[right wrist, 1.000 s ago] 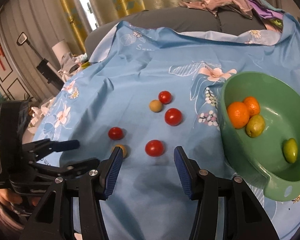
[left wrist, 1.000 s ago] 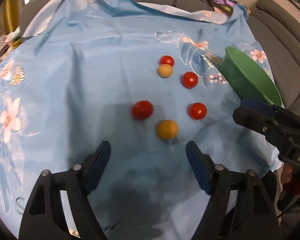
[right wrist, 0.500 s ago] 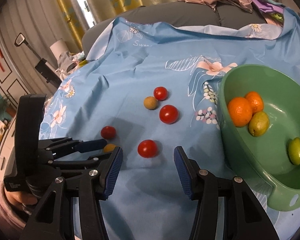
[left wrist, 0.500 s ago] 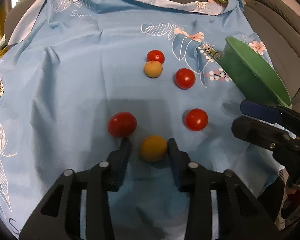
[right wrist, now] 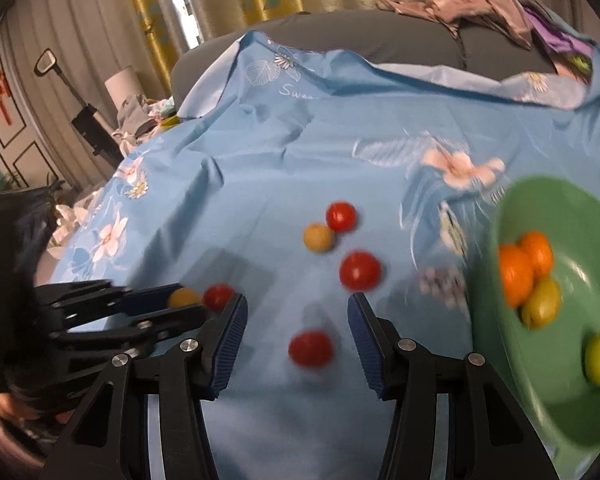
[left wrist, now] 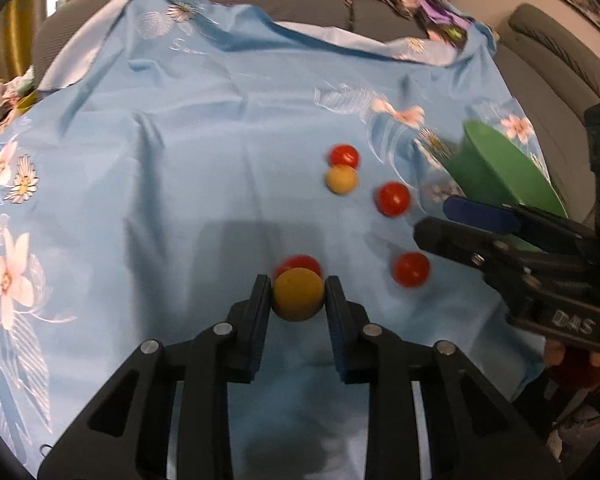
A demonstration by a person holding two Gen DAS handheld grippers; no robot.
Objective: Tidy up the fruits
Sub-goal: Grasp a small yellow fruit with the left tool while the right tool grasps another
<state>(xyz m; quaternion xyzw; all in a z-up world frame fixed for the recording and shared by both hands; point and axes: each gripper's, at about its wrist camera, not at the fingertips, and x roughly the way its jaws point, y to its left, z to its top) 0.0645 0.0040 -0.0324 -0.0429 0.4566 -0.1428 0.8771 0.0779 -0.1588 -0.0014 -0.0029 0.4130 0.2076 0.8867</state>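
My left gripper (left wrist: 297,283) is shut on a yellow-brown round fruit (left wrist: 298,296) just above the blue flowered cloth (left wrist: 180,160). A red tomato (left wrist: 300,263) sits right behind it. In the right wrist view the left gripper (right wrist: 180,306) comes in from the left with that fruit (right wrist: 183,297). My right gripper (right wrist: 296,316) is open, and a red tomato (right wrist: 310,348) lies on the cloth between its fingers, untouched. Two more tomatoes (right wrist: 359,270) (right wrist: 341,217) and a second yellow-brown fruit (right wrist: 318,237) lie further back. The green bowl (right wrist: 572,216) stands at the right.
The bowl holds two oranges (right wrist: 518,272) and two yellow-green fruits (right wrist: 542,306). The cloth drapes over a grey sofa (left wrist: 320,4) with clothes piled on its back. In the left wrist view the right gripper (left wrist: 472,220) reaches in beside the bowl (left wrist: 496,168).
The left jaws went from wide open to shut on the yellow-brown fruit. The right gripper moved forward, so the near tomato now lies between its fingers.
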